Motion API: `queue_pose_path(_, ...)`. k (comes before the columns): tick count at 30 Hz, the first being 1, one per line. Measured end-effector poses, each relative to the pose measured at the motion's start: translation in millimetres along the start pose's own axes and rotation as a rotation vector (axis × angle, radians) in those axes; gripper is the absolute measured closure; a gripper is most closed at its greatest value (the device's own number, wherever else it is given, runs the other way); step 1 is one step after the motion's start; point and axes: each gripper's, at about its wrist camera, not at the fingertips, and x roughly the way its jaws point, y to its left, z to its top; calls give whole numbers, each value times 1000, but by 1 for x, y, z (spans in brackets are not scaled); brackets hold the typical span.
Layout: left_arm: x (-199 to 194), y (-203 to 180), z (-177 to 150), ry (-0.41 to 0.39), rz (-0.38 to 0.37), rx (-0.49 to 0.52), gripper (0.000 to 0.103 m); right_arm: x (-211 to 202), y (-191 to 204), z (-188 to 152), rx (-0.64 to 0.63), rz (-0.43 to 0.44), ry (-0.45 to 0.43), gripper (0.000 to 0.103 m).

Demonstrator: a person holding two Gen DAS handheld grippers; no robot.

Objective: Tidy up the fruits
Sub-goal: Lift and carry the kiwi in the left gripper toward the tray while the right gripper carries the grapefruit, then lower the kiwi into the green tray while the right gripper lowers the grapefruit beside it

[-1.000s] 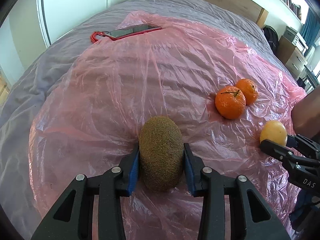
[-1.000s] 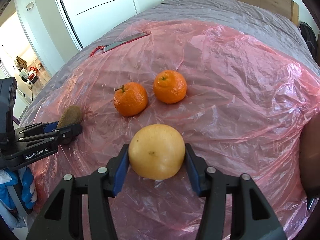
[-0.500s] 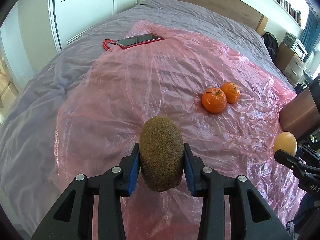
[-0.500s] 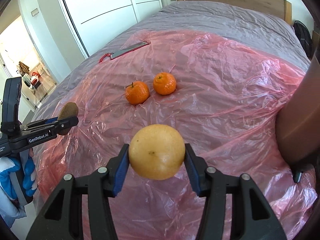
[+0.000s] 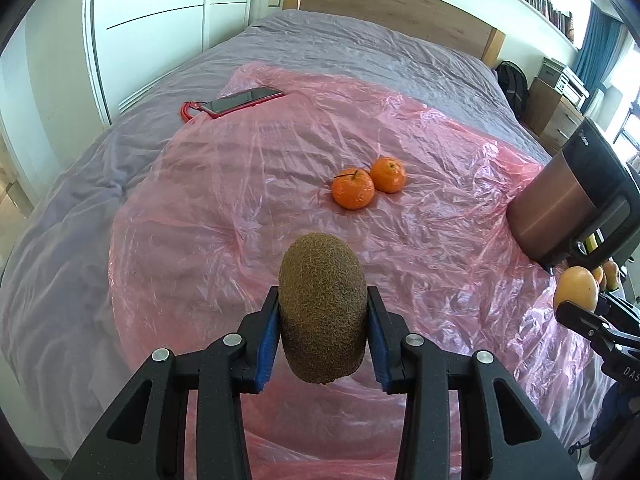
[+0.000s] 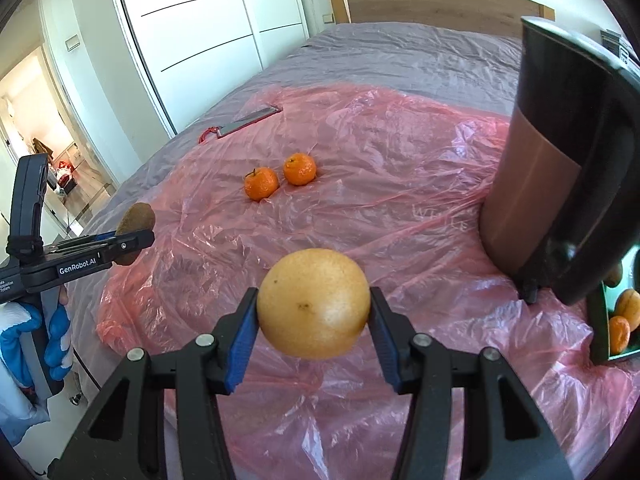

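My left gripper (image 5: 322, 334) is shut on a brown fuzzy kiwi (image 5: 322, 308), held in the air above the pink plastic sheet (image 5: 248, 208). My right gripper (image 6: 313, 324) is shut on a round yellow fruit (image 6: 313, 303), also lifted off the sheet. Two tangerines (image 5: 353, 188) (image 5: 388, 175) lie side by side in the middle of the sheet, far ahead of both grippers. In the right wrist view the left gripper with its kiwi (image 6: 135, 226) shows at the left edge. At the right edge of the left wrist view the yellow fruit (image 5: 576, 289) appears.
A tall copper and black jug (image 6: 532, 184) stands on the sheet at the right. Beside it a green-rimmed box (image 6: 600, 328) holds orange fruits. A red phone (image 5: 240, 101) with a red cord lies at the sheet's far left edge. The grey bed (image 5: 360, 52) ends at a wooden headboard (image 5: 392, 4).
Both grippers have risen and pulled back from the sheet with their fruits. The tangerines look smaller and farther. The jug and the box of fruit have come into view at the right.
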Motion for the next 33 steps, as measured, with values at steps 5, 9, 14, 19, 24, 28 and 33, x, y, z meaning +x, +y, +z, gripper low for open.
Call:
queue_pose_path(5,-15,-26,-8,-5,-23,41,68,-28,-12,-15,17,-18,-26,75)
queue_pose_path(9,-28,-49,-15,-8,-41,77,68,-50,-22,-27,35,-34,-46,75)
queue_pose_path(14,-44,-78,-24,-12,-68,129,68,-78,-38,-44,64,-58,-78,75)
queue_pose_path(19,-57,-109,-29,-17,-100,182,68,-104,-59,-62,107,-84,-113,75)
queue_pose_path(24,-66,-139,-32,-9,-145,216,68,-128,-82,-79,150,-116,-143,75)
queue_pose_path(28,-69,-160,-37,1,-166,242,68,-147,-100,-92,180,-146,-159,75)
queue_pose_path(33,-72,-192,-43,8,-190,296,68,-167,-124,-107,220,-183,-180,75)
